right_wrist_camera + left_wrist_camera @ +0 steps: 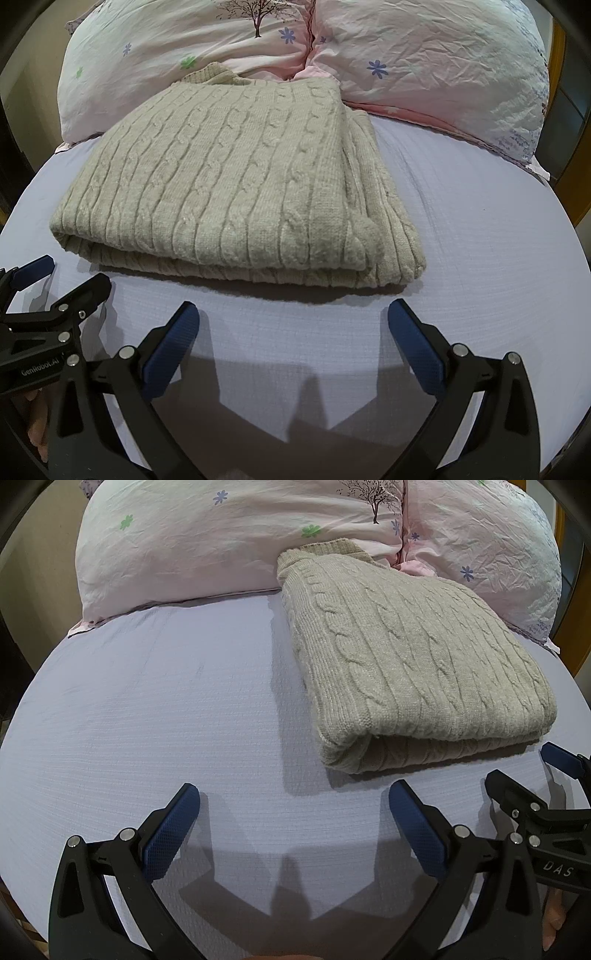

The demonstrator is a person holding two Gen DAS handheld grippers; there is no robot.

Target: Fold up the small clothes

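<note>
A beige cable-knit sweater [406,664] lies folded into a thick rectangle on the lavender bed sheet [147,720], its collar toward the pillows. It also shows in the right wrist view [236,184]. My left gripper [294,801] is open and empty, above the sheet just short of the sweater's near fold and to its left. My right gripper [293,321] is open and empty, a little in front of the sweater's near edge. Each gripper shows at the edge of the other's view: the right one [524,775] and the left one [70,277], both with jaws apart.
Two pink floral pillows [221,539] [436,66] lie at the head of the bed behind the sweater. The lavender sheet [480,258] spreads to the left and right of the sweater. A wooden frame edge [580,206] shows at the far right.
</note>
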